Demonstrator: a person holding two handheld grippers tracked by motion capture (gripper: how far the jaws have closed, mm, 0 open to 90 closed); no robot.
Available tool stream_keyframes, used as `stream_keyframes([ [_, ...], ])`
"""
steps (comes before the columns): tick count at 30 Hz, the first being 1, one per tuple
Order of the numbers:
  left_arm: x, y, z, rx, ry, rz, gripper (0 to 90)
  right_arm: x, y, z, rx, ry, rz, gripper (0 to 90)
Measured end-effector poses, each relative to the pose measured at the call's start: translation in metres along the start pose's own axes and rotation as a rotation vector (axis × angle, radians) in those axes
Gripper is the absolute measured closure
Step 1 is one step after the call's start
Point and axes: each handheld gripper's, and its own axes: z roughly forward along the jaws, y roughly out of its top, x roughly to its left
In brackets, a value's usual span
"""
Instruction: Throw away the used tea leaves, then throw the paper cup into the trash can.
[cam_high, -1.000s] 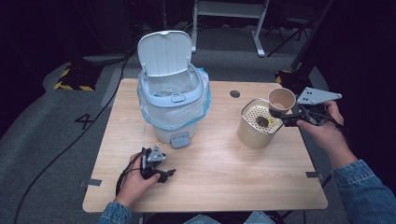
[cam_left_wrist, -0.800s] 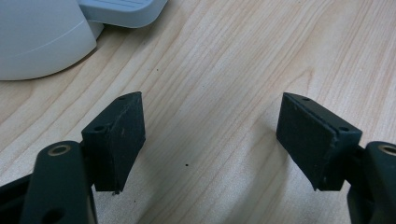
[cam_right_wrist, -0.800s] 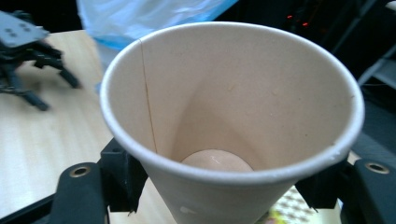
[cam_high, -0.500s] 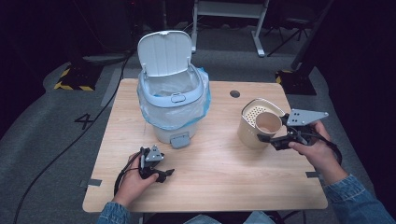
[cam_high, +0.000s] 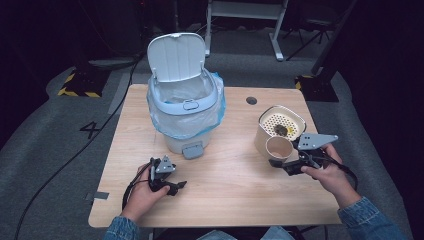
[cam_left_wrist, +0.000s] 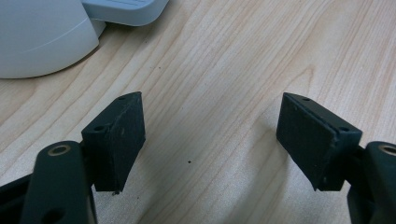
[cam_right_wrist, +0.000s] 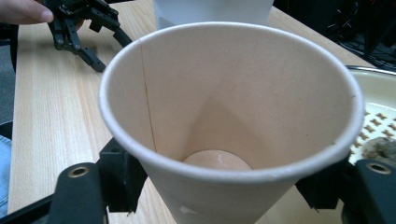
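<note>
The right gripper (cam_high: 284, 165) has come down from above the strainer container (cam_high: 280, 131) and now holds the paper cup (cam_high: 278, 148) low beside it, jaws clamped on the cup's sides. The cup's base is hidden, so I cannot tell if it touches the table (cam_high: 240, 190). The left gripper (cam_high: 172, 186) rests unmoved, jaws apart, near the lidded bin (cam_high: 184, 107), bare wood between both hands.

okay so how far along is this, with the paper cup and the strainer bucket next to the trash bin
Done, it seems: the paper cup looks empty, and a dark clump lies on the strainer bucket. In hand: the right gripper holds the cup beside that bucket, just above the table. Left: setting it down or binning it; the trash bin stands open. The left gripper rests open.
</note>
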Motion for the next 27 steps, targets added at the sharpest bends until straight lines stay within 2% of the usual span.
stream_keyframes([
  [7, 0.0, 0.0, 0.0, 0.001, 0.001, 0.0, 24.0, 0.002, 0.002, 0.007, -0.027, 0.044, 0.022, 29.7],
  [12, 0.0, 0.0, 0.0, 0.0, 0.0, -0.001, 24.0, 0.001, 0.012, 0.015, -0.042, 0.06, 0.014, 29.7],
  [20, 0.0, 0.0, 0.0, 0.0, 0.0, 0.0, 24.0, -0.003, 0.046, 0.027, -0.059, 0.094, -0.015, 29.8],
  [25, 0.0, 0.0, 0.0, -0.001, 0.001, 0.001, 24.0, -0.014, 0.072, 0.032, -0.077, 0.109, -0.022, 29.8],
  [27, 0.0, 0.0, 0.0, 0.0, 0.0, 0.0, 24.0, -0.021, 0.082, 0.033, -0.073, 0.129, -0.023, 29.8],
])
